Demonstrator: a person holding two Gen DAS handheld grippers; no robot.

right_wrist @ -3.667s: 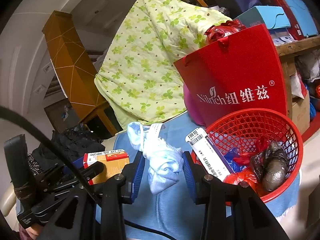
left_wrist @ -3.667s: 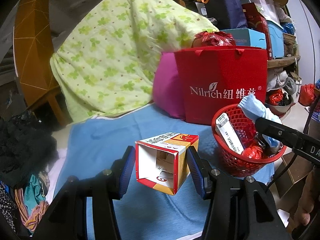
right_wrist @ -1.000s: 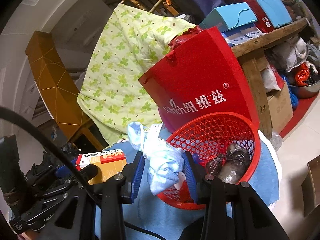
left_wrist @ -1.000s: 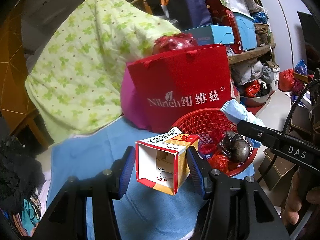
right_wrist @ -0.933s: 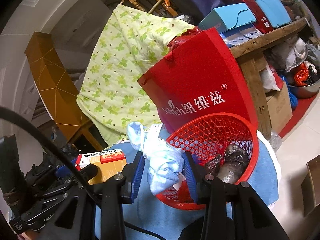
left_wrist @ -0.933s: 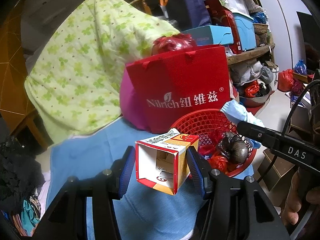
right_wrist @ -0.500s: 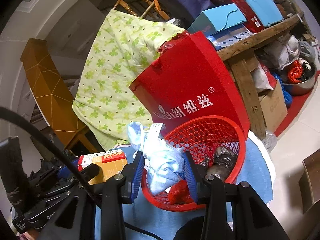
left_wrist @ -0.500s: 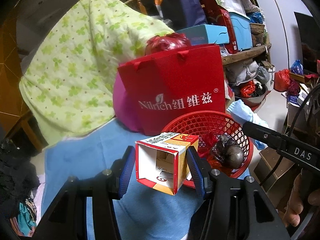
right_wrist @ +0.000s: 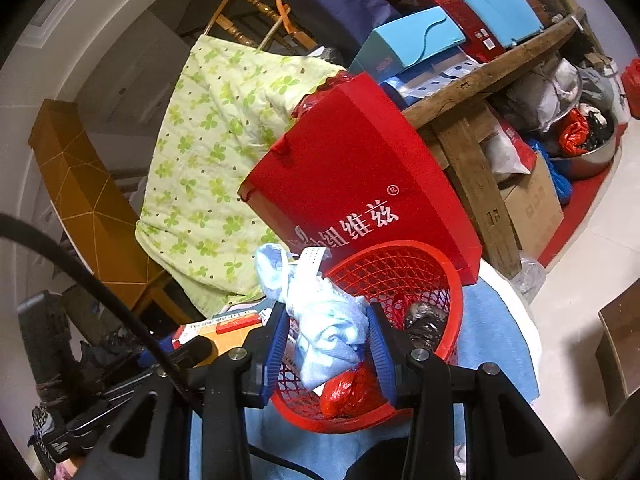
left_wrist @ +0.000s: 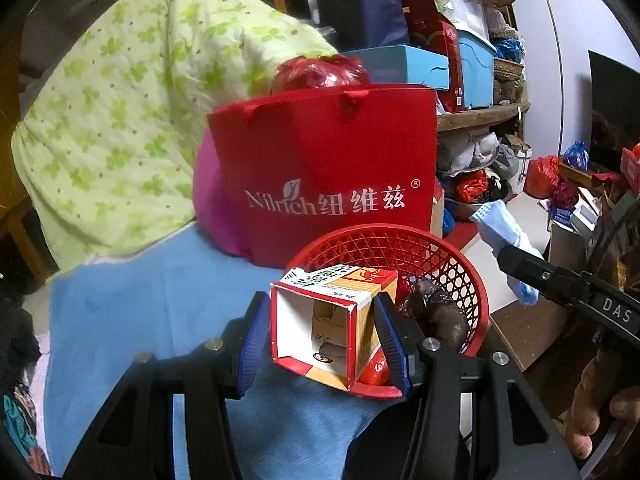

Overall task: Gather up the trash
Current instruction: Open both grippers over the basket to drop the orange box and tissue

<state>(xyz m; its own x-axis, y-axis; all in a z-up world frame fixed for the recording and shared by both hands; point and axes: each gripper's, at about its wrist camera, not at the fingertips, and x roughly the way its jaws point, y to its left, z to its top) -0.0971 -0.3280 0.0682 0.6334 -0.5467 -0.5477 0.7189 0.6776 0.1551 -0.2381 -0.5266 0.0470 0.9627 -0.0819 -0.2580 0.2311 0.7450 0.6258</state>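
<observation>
Both loads are at the drop-off. The left gripper (left_wrist: 320, 334) clamps an empty carton (left_wrist: 330, 326) at the red basket (left_wrist: 460, 264)'s near rim; the right gripper (right_wrist: 328, 346) pinches a blue cloth (right_wrist: 326, 320) over it. Next, I'd guess: release inside. The basket sits near the blue mat (left_wrist: 140, 300)'s edge, a red bag (left_wrist: 328, 160) tight behind.

Basket (left_wrist: 476, 280) on cloth (left_wrist: 140, 300), 2 held items at its near rim.

Bag (left_wrist: 328, 160) stands behind the basket; quilt (left_wrist: 120, 100) left of the bag. Carton (left_wrist: 332, 320) between left gripper (left_wrist: 320, 340) jaws; rag (right_wrist: 328, 328) between right gripper (right_wrist: 326, 344) jaws, over the basket.
</observation>
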